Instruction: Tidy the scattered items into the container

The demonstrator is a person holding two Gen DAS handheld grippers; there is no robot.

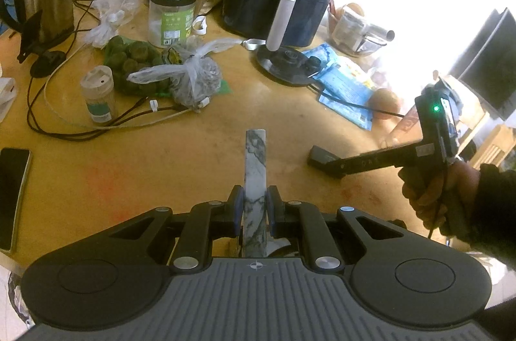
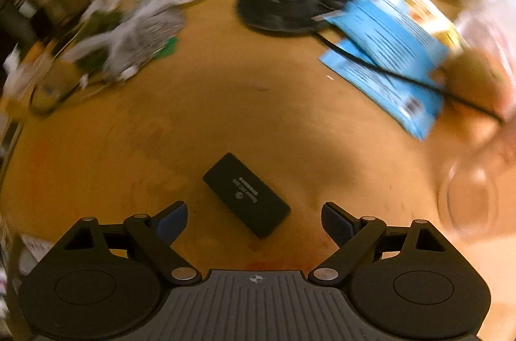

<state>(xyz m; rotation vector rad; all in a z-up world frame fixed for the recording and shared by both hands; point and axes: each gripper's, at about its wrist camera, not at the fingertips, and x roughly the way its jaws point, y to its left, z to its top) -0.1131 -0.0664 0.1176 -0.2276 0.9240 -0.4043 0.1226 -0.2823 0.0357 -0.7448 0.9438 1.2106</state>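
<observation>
Wooden table (image 2: 225,102); black case (image 2: 246,196), blue packets (image 2: 387,51) on it

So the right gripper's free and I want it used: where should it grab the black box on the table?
Probably across the narrow width of the black box, at mid-length, coming straight down. It lies flat and diagonal between the open right gripper, so turn the wrist until the pads face its long edges.

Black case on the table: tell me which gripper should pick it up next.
Right. The right gripper is open and empty, with the black case lying just ahead between its fingers. The left gripper is shut on a marbled stick.
</observation>
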